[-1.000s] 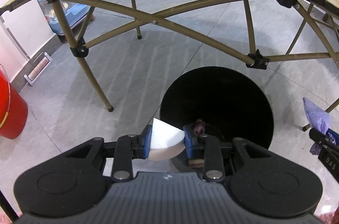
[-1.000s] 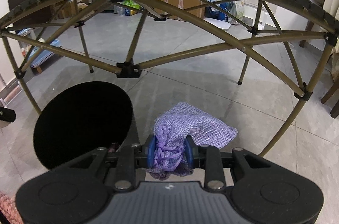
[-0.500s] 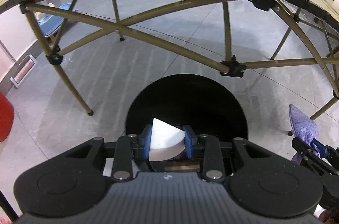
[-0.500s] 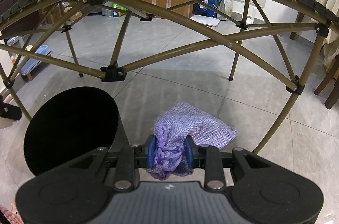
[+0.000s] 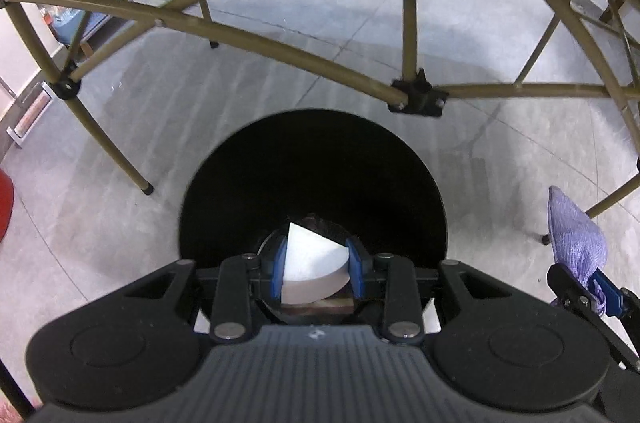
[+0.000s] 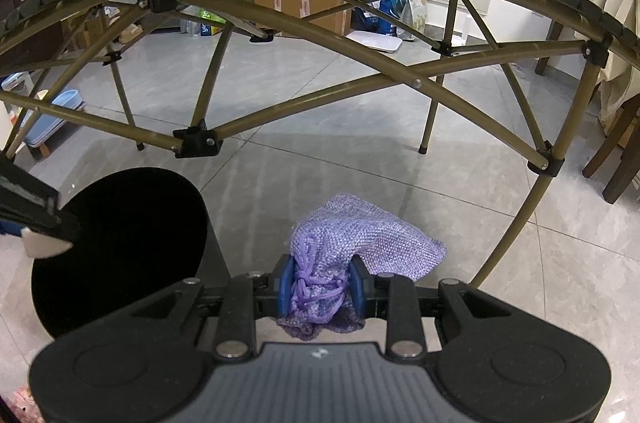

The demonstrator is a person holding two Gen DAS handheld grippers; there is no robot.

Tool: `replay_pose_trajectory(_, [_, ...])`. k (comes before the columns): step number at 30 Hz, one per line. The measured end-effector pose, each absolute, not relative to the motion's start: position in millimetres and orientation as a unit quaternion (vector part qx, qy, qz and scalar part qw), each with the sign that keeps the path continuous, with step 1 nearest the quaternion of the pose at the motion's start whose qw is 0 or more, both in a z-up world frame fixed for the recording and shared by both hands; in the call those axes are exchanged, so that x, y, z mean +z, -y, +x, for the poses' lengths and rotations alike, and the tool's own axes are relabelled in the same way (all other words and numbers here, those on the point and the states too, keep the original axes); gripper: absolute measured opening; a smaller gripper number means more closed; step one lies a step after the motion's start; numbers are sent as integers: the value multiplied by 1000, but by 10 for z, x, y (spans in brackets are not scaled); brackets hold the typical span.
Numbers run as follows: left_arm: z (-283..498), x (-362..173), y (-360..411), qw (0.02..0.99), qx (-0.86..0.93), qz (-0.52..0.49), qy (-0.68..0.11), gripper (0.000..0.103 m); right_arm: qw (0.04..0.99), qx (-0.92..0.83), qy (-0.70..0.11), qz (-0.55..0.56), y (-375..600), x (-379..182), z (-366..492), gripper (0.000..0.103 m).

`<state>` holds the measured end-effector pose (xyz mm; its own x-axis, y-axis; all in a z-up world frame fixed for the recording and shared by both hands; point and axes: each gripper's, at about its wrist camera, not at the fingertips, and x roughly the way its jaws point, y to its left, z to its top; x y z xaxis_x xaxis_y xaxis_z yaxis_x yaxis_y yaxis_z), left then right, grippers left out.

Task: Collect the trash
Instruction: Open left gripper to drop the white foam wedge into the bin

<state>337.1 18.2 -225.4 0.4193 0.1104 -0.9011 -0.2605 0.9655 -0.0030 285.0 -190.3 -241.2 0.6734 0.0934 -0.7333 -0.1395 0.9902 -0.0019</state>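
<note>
My left gripper [image 5: 318, 269] is shut on a white foam wedge [image 5: 314, 269] and holds it right over the mouth of the black round bin [image 5: 312, 167]. Some dark scraps lie at the bin's bottom. My right gripper [image 6: 320, 283] is shut on a purple mesh drawstring pouch [image 6: 360, 243], held above the floor to the right of the bin [image 6: 120, 243]. The pouch also shows at the right edge of the left wrist view [image 5: 576, 235]. The wedge's tip shows at the left edge of the right wrist view [image 6: 42, 243].
The olive metal frame of a folding table [image 5: 280, 39] arches over and behind the bin, with a leg [image 5: 108, 147] on the floor to its left. A red container [image 5: 4, 203] stands at the far left. A wooden chair [image 6: 616, 151] stands at the right.
My left gripper has moved from the bin's near-left rim to over the middle of its mouth, still holding the wedge. The right gripper has barely moved, still holding the pouch.
</note>
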Motion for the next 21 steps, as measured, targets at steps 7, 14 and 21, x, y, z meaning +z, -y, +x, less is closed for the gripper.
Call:
replay_pose_trajectory(7, [3419, -2387, -55, 833, 110, -65, -538, 31, 910, 64, -408, -36, 1897, -2467, 2852, 28])
replay_pose_trajectory(14, [3425, -2446, -53, 828, 116, -59, -545, 31, 907, 55, -416, -35, 1926, -2496, 2851, 28])
replay_pose_trajectory(21, [3424, -2438, -73, 829, 115, -55, -545, 34, 905, 55, -421, -26, 1948, -2506, 2843, 28])
